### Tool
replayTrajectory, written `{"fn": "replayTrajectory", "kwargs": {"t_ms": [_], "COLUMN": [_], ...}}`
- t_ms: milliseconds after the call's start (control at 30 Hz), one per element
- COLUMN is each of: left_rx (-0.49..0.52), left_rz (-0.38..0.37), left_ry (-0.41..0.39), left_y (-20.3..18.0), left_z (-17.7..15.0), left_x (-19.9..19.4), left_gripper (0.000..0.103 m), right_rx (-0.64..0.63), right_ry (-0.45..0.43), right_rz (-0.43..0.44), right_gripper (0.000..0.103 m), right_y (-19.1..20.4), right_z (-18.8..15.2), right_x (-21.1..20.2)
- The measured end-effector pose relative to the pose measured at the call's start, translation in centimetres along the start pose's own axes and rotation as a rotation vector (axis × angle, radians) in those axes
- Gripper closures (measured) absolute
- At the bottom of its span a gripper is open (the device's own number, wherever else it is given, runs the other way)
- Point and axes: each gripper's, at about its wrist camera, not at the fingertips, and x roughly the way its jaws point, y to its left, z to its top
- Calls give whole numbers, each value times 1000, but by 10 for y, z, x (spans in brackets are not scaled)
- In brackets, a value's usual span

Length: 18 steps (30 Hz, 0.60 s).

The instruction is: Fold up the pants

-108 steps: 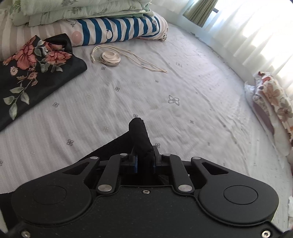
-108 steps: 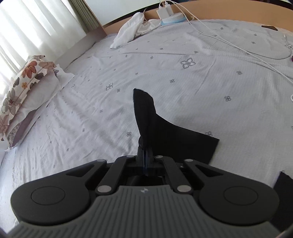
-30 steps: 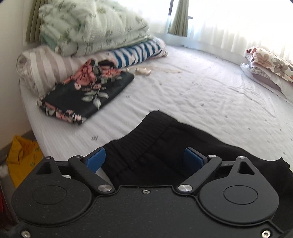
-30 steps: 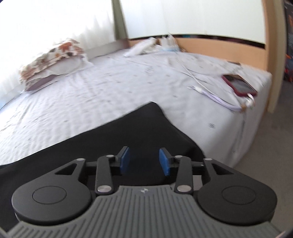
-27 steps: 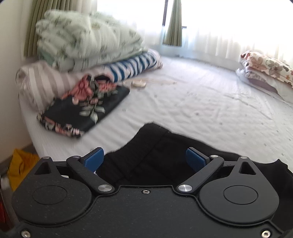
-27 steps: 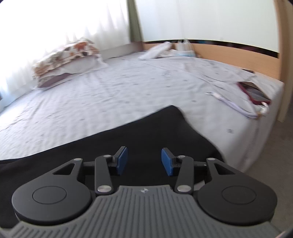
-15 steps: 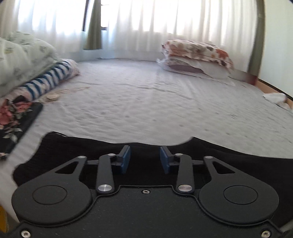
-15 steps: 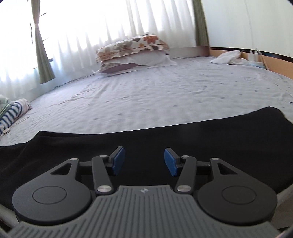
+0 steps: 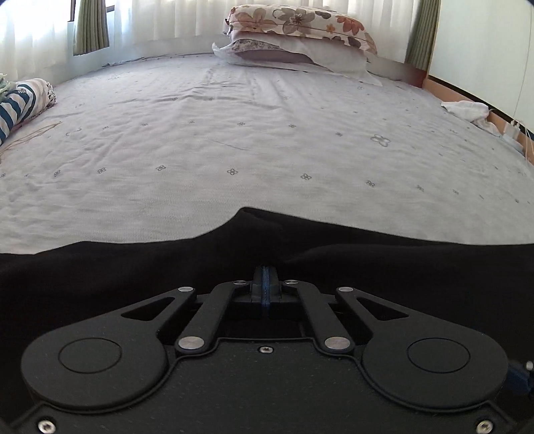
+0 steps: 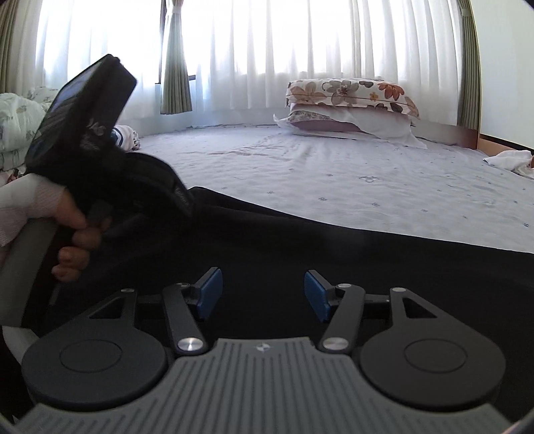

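The black pants [image 9: 367,257] lie spread across the near edge of the bed [image 9: 267,140], running the full width in both of my views, with a small peak of cloth just ahead of my left gripper [image 9: 265,283]. That gripper is clenched, its blue pads pressed flat together, though I cannot tell whether any cloth is caught between them. My right gripper [image 10: 262,295] hangs released over the pants [image 10: 367,267], jaws spread apart with nothing between them. To its left, my left hand [image 10: 71,230] grips the other tool's handle. Floral pillows [image 9: 300,30] sit stacked at the far side beneath the white curtains [image 10: 300,50].
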Motion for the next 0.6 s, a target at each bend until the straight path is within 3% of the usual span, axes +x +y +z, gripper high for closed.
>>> {"fn": "replayTrajectory", "kwargs": {"t_ms": [200, 600], "left_rx": [-22, -38], "left_rz": [12, 21], "left_ry": [2, -22], "left_y": [11, 11], "left_z": [27, 38], "left_x": [40, 63], "left_gripper": [102, 100], "right_rx": [10, -12], "right_ry": [29, 34], "right_rz": [10, 6], "right_gripper": [31, 18], "right_y": [1, 2], "right_z": [-4, -8], "right_x": [10, 15]}}
